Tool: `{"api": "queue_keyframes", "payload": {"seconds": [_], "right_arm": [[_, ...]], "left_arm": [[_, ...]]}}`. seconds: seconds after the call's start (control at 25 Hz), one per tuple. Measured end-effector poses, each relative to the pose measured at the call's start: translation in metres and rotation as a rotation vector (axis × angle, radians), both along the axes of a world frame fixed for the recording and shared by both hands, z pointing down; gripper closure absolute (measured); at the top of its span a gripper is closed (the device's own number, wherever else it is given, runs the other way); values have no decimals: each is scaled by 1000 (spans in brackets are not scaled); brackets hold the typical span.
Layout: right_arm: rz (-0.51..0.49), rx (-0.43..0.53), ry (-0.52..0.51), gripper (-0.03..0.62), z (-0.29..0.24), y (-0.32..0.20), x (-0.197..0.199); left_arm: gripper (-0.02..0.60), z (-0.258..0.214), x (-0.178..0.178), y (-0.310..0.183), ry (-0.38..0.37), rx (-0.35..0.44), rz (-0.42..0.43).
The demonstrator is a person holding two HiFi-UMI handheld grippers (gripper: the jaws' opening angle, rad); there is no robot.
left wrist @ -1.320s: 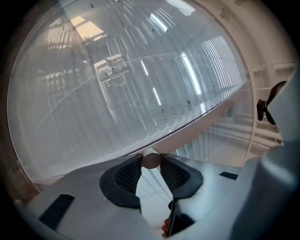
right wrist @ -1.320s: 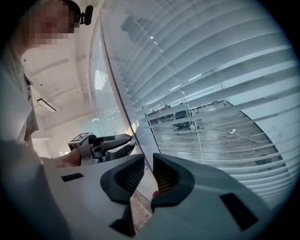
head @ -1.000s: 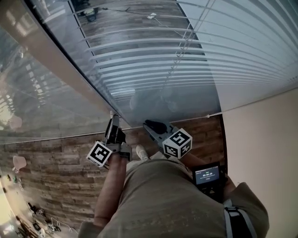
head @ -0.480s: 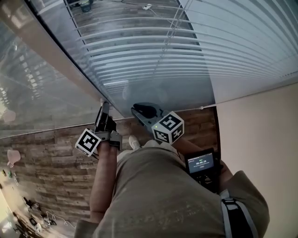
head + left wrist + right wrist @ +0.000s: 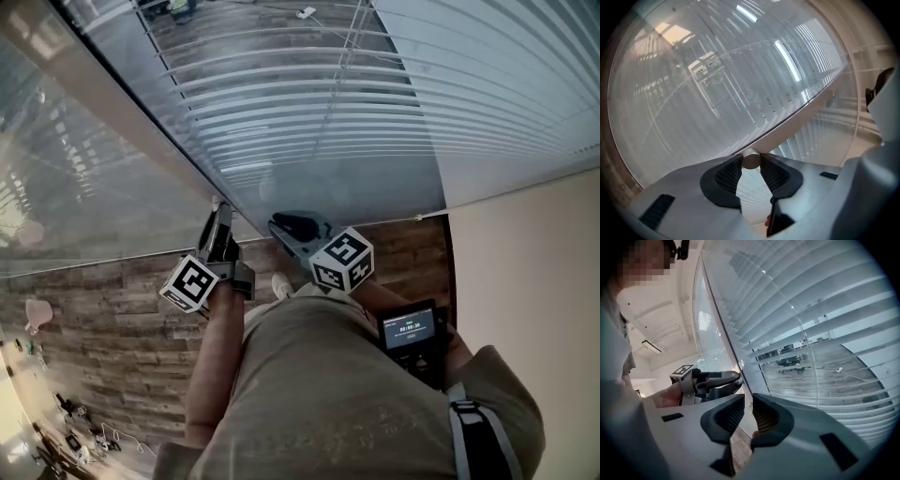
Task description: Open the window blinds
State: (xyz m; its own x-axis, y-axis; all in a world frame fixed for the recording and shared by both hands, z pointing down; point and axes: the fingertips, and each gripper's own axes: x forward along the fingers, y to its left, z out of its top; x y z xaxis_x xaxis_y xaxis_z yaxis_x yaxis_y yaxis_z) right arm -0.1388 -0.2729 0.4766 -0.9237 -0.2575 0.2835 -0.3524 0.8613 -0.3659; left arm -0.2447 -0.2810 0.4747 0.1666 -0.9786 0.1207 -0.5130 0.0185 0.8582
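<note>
Left tongs (image 5: 219, 217): I have them pinching a rod, with the pads part-spread around it.
Rod (image 5: 751, 159): only its round grey end shows, caught right at the tips of the left tongs. I cannot make out its length.
Right tongs (image 5: 277, 225): pressed together with nothing between the pads. They sit just to the right of the left tongs, apart from them, and both pairs point at the window.
Blinds (image 5: 394, 103): straight ahead of the right tongs and spreading off to the right. The pale slats lie level, and the gaps between them show wood flooring beyond.
Frame post (image 5: 112, 131): a beige post just ahead of the left tongs, with the blinds to its right.
Glass panel (image 5: 75, 197): left of the post.
Floor (image 5: 103, 328): wood planks beneath both tongs.
Handset (image 5: 411, 336): its small screen is lit, behind the right tongs at my right forearm.
</note>
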Motion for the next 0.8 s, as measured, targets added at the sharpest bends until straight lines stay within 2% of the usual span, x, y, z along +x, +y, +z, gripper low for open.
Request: {"api": "queue_keyframes", "payload": {"seconds": [0.08,0.2,0.28,0.48,0.68,0.8], "right_arm": [[-4,3,3,537,-2,1,-1],[-28,8,6,537,-3,6,-5],[-48,9,5,537,3,11,-6],[-79,9,10,537,10,19,-4],[-86,9,14,537,10,21,-7],[-89,8,15,537,16,28,1]], "left_arm": [[445,-2,0,1,-109,-12,11],[445,-2,0,3,-330,-77,44],[445,2,2,4,-445,-110,56],[445,7,8,6,-710,-163,45],[445,5,8,7,-1065,-192,21],[445,13,16,12,-1248,-199,13]]}}
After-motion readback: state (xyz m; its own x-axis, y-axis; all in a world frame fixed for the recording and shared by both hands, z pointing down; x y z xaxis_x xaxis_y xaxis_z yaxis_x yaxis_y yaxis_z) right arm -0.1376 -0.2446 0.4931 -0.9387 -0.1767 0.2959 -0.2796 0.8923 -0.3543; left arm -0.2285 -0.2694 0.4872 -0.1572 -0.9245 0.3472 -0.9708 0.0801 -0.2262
